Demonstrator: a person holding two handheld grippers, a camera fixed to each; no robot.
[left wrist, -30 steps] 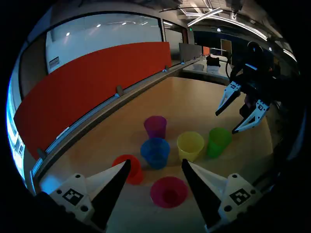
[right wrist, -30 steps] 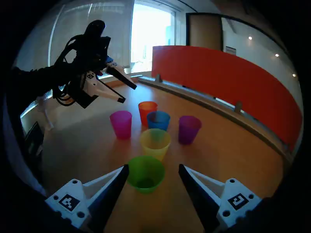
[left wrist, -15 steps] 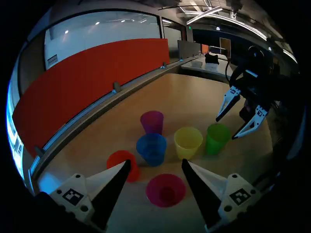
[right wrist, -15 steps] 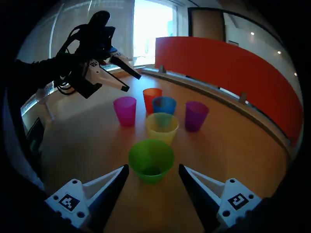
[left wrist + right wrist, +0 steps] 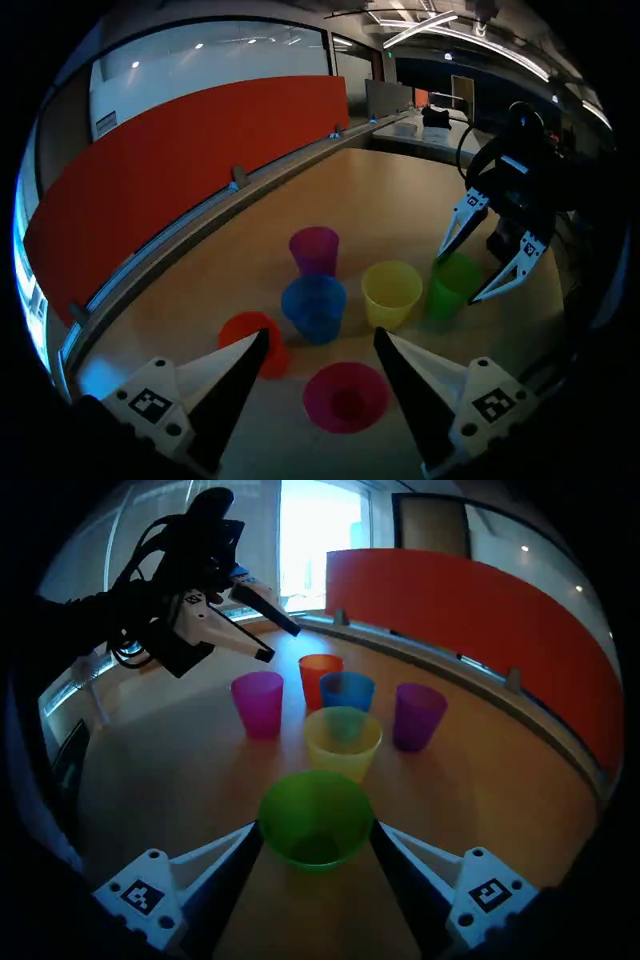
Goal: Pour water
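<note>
As the translucent green cup point(image 5: 316, 820) stands upright, farthest from the desk point(image 5: 496, 800)'s partitioned edge, the right gripper point(image 5: 315, 826)'s wide fingers flank it; the left gripper point(image 5: 318, 332), equally wide, hangs above the pink cup point(image 5: 346, 396).

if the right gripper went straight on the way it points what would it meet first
The green cup, sitting between the right gripper's open fingers; the yellow cup stands right behind.

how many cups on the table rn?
6. In the right gripper view: green cup nearest, between the right tongs; yellow cup behind it; blue cup behind that; orange cup farthest; magenta cup left; purple cup right. None seem hidden.
</note>
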